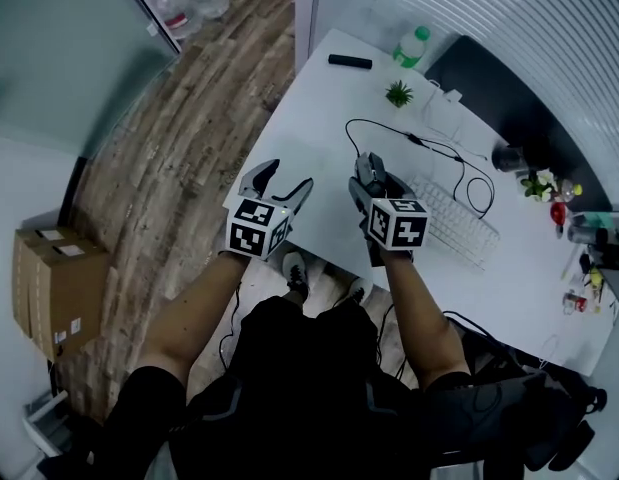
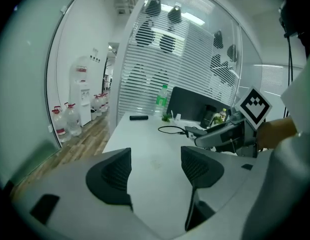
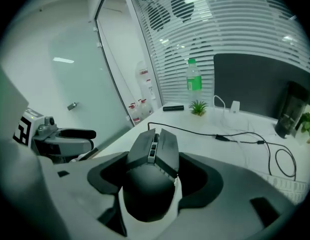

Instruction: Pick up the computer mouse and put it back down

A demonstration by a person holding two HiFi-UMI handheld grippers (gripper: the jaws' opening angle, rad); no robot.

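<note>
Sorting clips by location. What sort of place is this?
Most likely an office. A keyboard lies on a white desk, with a corded mouse gripped beside it. A glass wall with blinds runs behind the desk, and a water cooler stands with spare jugs on the wood floor.

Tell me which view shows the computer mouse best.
The right gripper view: the computer mouse fills the centre, gripped between the jaws, with buttons, wheel and cable plain. The head view shows it small from above; the left gripper view shows only its front end, side-on.
</note>
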